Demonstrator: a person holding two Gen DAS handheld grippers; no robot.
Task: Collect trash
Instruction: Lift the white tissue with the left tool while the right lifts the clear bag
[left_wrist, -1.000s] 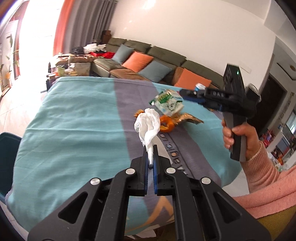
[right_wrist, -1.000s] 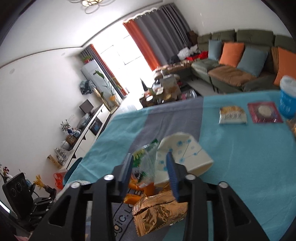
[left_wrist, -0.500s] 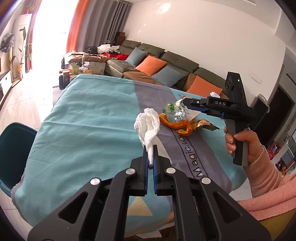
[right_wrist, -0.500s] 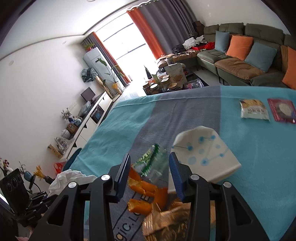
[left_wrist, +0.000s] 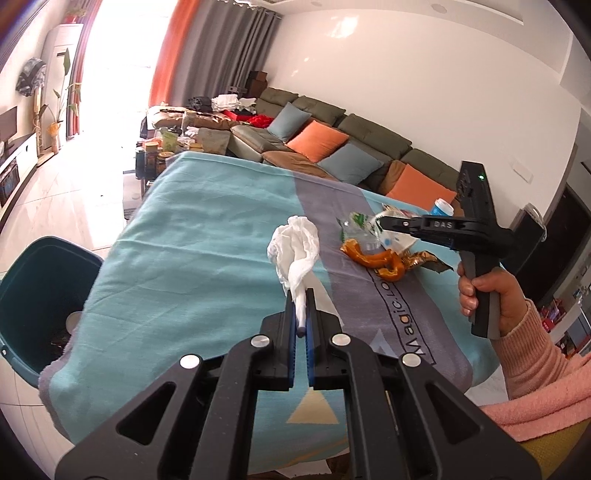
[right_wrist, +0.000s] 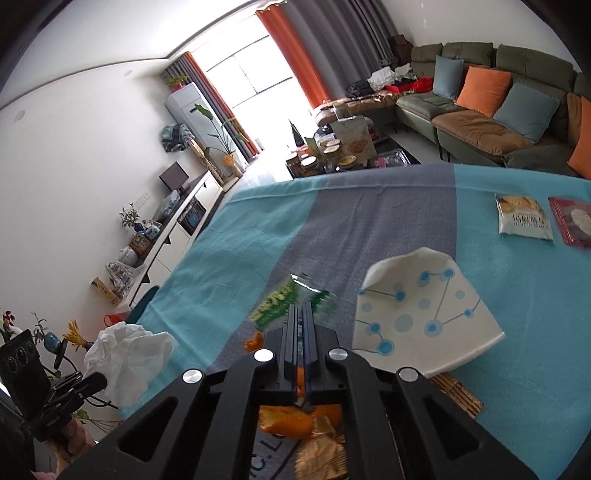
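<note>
Left tool (left_wrist: 301, 310) pinches tissue (left_wrist: 295, 251), pointing upward.

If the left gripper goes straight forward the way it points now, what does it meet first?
Probably the teal and grey tablecloth, beyond the crumpled white tissue that the left gripper holds. The orange peel lies off to the right; depth is uncertain.

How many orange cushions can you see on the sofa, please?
2: one orange cushion sits mid-sofa between two blue-grey cushions, and a second orange cushion lies at the sofa's right end, cut by the picture's edge. More may lie out of view.
</note>
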